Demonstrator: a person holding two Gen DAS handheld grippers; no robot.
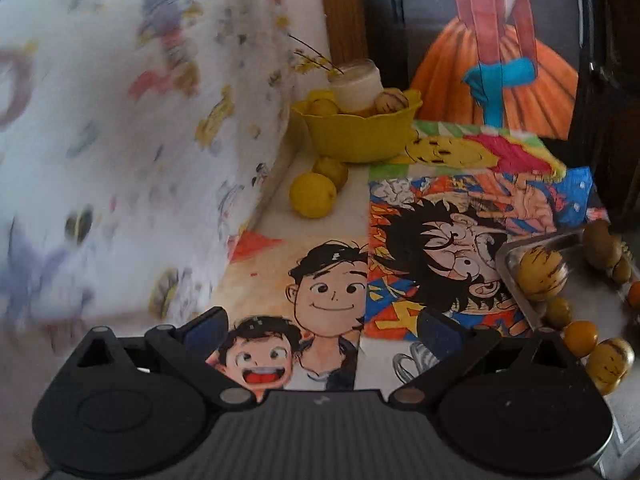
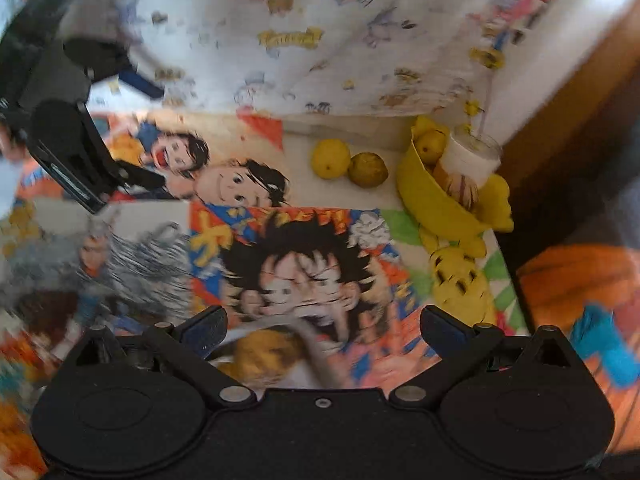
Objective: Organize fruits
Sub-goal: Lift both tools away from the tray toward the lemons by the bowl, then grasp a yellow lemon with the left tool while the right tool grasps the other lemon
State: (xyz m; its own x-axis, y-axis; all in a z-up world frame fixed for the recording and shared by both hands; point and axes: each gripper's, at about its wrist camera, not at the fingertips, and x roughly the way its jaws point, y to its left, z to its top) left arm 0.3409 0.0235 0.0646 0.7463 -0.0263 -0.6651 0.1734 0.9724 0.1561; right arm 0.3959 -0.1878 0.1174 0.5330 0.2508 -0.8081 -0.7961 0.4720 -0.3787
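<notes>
1. We see the left tongs [image 1: 322,330] spread wide, nothing between them, over the cartoon posters [image 1: 420,240] covering the bench.
2. Right tongs [image 2: 322,330] also spread, holding nothing; a blurred yellowish fruit [image 2: 260,354] lies just below them.
3. Yellow bowl [image 1: 360,132] sits at the bench's far corner by the patterned cloth [image 1: 140,120], holding fruits and a white jar [image 1: 360,84].
4. Two lemons [image 1: 314,194] lie on the bench just beside the bowl.
5. Metal tray [image 1: 516,276] at the bench's right edge carries striped and small orange fruits [image 1: 540,274].

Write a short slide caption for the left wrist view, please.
Open left claw hovers over cartoon drawings; two lemons lie beside a yellow bowl, fruit tray at right.
</notes>
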